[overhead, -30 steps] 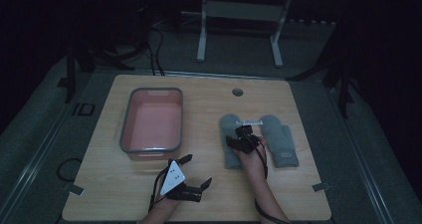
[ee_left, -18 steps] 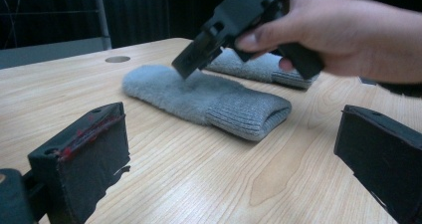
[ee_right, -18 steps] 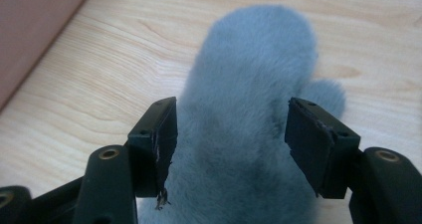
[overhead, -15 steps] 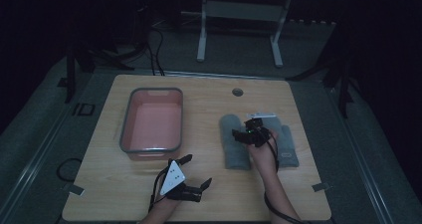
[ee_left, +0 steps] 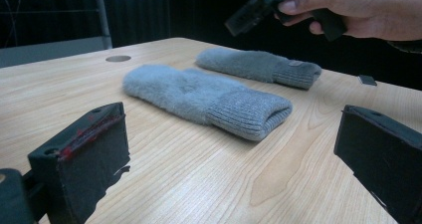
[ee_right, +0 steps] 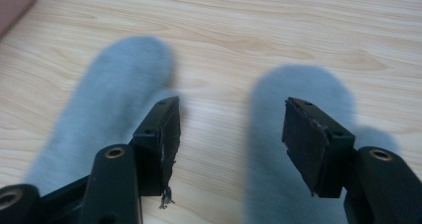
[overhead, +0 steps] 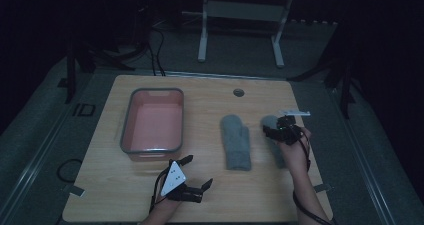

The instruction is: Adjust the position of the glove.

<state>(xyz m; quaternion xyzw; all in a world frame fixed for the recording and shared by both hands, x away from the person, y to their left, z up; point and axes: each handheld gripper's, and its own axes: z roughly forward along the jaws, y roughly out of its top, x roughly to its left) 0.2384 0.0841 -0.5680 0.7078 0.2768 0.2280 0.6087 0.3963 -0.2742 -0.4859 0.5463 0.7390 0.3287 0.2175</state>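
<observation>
A: From above, what do you have in front of you?

B: Two grey mittens on the wooden bench (overhead: 210, 100). The left mitten (overhead: 236, 141) lies flat near the middle, cuff towards me. The right mitten (overhead: 276, 135) lies beside it with bare wood between them, and my right hand-held gripper (overhead: 272, 130) hovers over its far end. A grey-rimmed pink tub (overhead: 127, 127) sits well apart on the left side.

A: Does the high view give you the fabric?

B: No, only dull grey shapes. My left gripper view, low at bench level, shows the nearer mitten (ee_left: 204, 97) as fluffy fleece with a ribbed knit cuff, its mouth open towards me. The farther mitten (ee_left: 259, 64) has a small tag on its cuff. My right hand (ee_left: 358, 10) hangs above it with the gripper.

A: And the right gripper view?

B: It looks straight down: blurred mitten tips, the left mitten (ee_right: 109, 114) and the right mitten (ee_right: 293, 134), with wood grain between.

A: What about the jaws?

B: My right hand-held gripper (ee_right: 229, 139) has just been opening; its jaws stand partly apart with nothing between them. My left hand-held gripper (overhead: 195, 172) rests low near the front edge of the bench, jaws spread wide and holding nothing.
</observation>
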